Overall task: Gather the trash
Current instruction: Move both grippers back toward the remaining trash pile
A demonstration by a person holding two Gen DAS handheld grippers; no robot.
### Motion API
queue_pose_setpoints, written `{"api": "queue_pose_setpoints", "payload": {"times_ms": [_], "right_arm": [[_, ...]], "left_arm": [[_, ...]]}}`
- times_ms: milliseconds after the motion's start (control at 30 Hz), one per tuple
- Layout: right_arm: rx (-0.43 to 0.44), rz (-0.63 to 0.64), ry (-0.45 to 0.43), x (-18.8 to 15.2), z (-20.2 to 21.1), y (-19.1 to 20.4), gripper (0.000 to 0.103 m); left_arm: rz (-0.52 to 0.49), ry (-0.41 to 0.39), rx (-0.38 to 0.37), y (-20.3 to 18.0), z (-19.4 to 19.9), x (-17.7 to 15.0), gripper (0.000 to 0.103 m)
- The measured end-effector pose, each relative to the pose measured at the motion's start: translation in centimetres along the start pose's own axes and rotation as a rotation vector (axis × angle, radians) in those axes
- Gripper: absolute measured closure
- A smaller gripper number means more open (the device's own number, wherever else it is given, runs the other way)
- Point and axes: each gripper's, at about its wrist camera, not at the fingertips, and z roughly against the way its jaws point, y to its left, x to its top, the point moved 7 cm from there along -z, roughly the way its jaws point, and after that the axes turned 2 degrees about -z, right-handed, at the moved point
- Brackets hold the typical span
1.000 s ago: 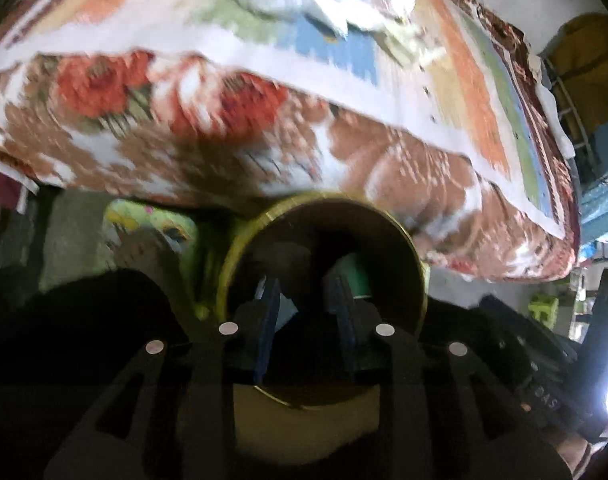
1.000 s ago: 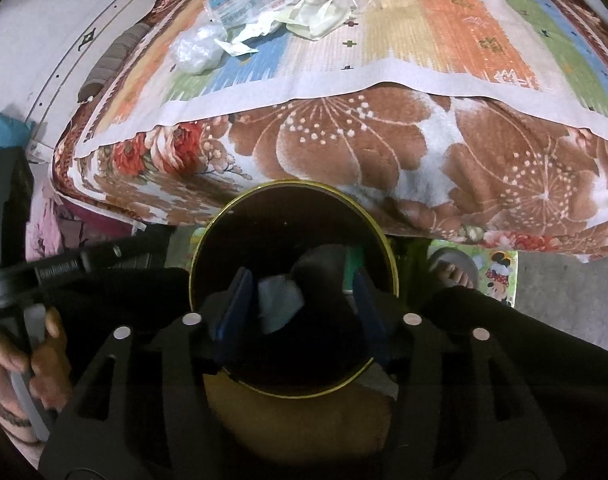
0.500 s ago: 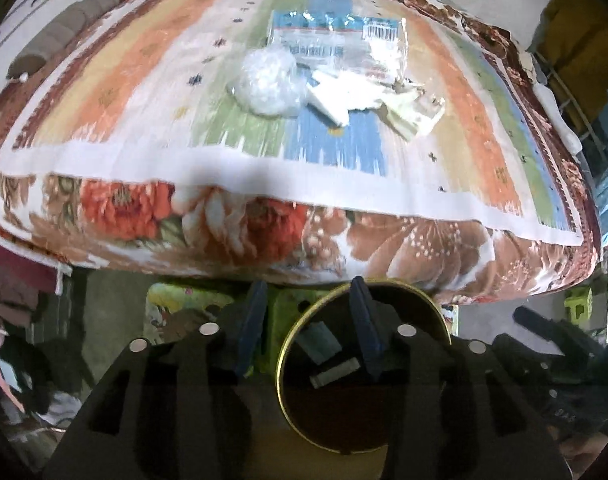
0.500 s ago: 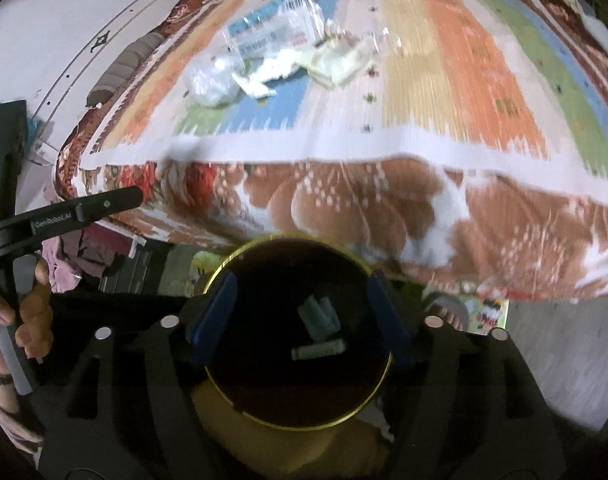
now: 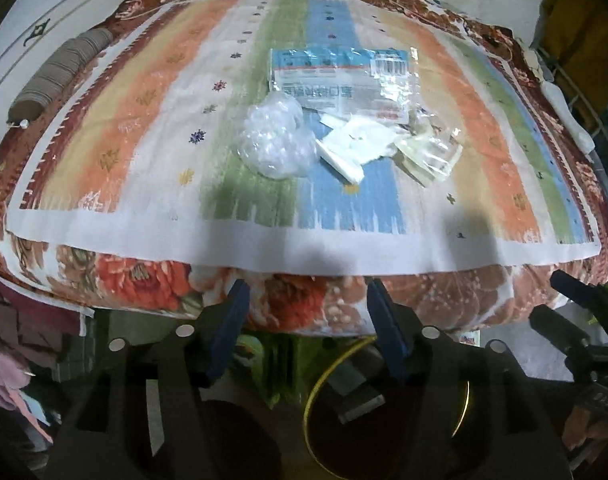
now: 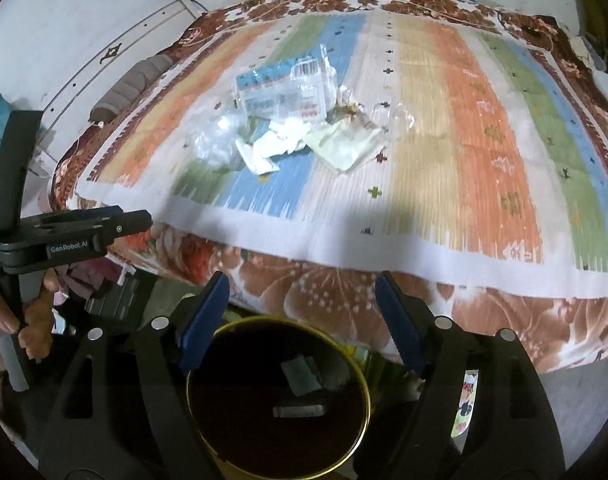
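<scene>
A pile of trash lies on the striped bed cover (image 5: 483, 152): a crumpled clear plastic ball (image 5: 276, 140) (image 6: 216, 140), a blue-and-white plastic packet (image 5: 343, 80) (image 6: 284, 88), white paper scraps (image 5: 351, 144) (image 6: 272, 148) and a clear yellowish wrapper (image 5: 427, 152) (image 6: 343, 144). A dark bin with a gold rim (image 6: 280, 396) (image 5: 383, 408) stands below the bed edge and holds a few scraps (image 6: 300, 376). My left gripper (image 5: 307, 328) is open and empty, left of the bin. My right gripper (image 6: 300, 316) is open and empty over the bin.
The bed has a floral blanket side (image 6: 343, 296). A rolled grey cushion (image 5: 60, 76) lies at the bed's far left by a white wall panel (image 6: 104, 52). The left gripper's body and the hand holding it (image 6: 36, 264) show at the right view's left edge.
Both grippers have risen out of the bin and tilted up toward the bed top. Both jaws have opened wider. The scraps dropped earlier lie in the bin.
</scene>
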Motion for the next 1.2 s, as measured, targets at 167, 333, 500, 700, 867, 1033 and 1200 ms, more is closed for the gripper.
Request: {"api": "queue_pose_setpoints", "payload": {"times_ms": [167,333,500,700,867,1033,1200], "right_arm": [[0.013,0.008,-0.019,1.4,-0.3,0.1,0.022],[0.0,0.014,-0.06,3.1,-0.5,-0.2,0.017],[-0.011,0.037,-0.094,5.0,-1.3,-0.5,0.013],[-0.014,0.049,-0.139,6.7,-2.0,-0.6,0.009],[0.031,0.02,-0.153,8.0,-2.9,-0.9,0.009],[0.05,0.045,-0.161,9.4,-4.1,-0.8,0.009],[0.072,0.083,-0.18,10.6,-5.2,-0.5,0.009]], "left_arm": [[0.013,-0.023,-0.01,0.4,-0.5,1.4,0.029],[-0.038,-0.057,0.022,0.3,-1.2,3.2,0.026],[0.015,-0.1,0.038,1.5,-1.9,4.7,0.008],[0.036,-0.136,0.047,2.1,-2.7,6.3,0.006],[0.086,-0.137,0.054,3.4,-4.0,7.4,0.006],[0.079,-0.115,0.052,4.2,-5.2,8.1,0.006],[0.108,-0.119,0.026,4.6,-5.5,8.7,0.006]]}}
